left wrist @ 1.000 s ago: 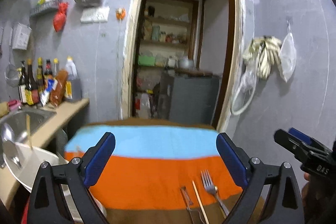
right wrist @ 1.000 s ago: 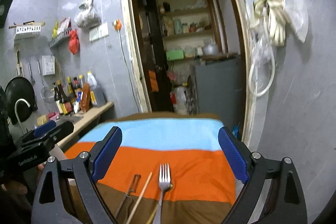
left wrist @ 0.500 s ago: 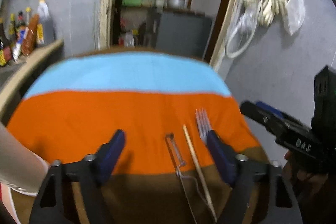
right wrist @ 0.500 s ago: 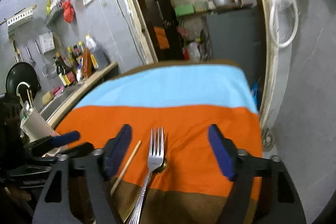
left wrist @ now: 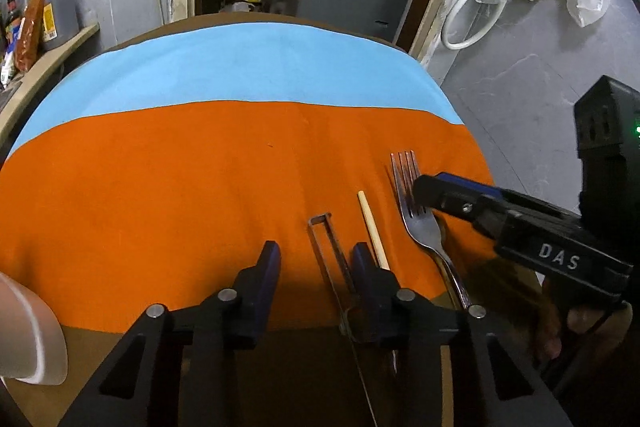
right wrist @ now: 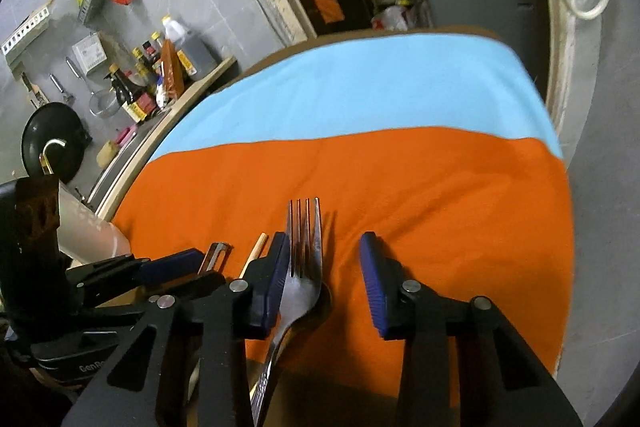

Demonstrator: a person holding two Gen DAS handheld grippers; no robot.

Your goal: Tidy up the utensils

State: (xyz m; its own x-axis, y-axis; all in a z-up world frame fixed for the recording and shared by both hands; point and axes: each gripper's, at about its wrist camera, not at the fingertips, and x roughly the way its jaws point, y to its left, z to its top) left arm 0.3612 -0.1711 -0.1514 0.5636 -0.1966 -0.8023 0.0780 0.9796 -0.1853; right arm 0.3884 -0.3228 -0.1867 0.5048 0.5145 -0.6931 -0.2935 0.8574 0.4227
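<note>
Jaws of the left gripper (left wrist: 314, 277) stand apart low in the left wrist view, holding nothing; the slim metal utensil with a rectangular loop end (left wrist: 326, 247) runs down between them, close against the right-hand jaw, and its lower part is lost behind the gripper body, so what kind of tool it is cannot be told. Just right of that jaw lies the wooden chopstick (left wrist: 372, 227), its lower end hidden too. Jaws of the right gripper (right wrist: 324, 279) are also apart and empty, straddling the fork (right wrist: 304, 259), whose head sits against the left-hand jaw with the tines pointing to the top of the frame; its handle is cut off at the bottom edge. All three lie side by side on the orange band of the striped cloth (left wrist: 160, 167) covering the surface. A white cup (left wrist: 28, 339) is cut by the lower left edge.
</note>
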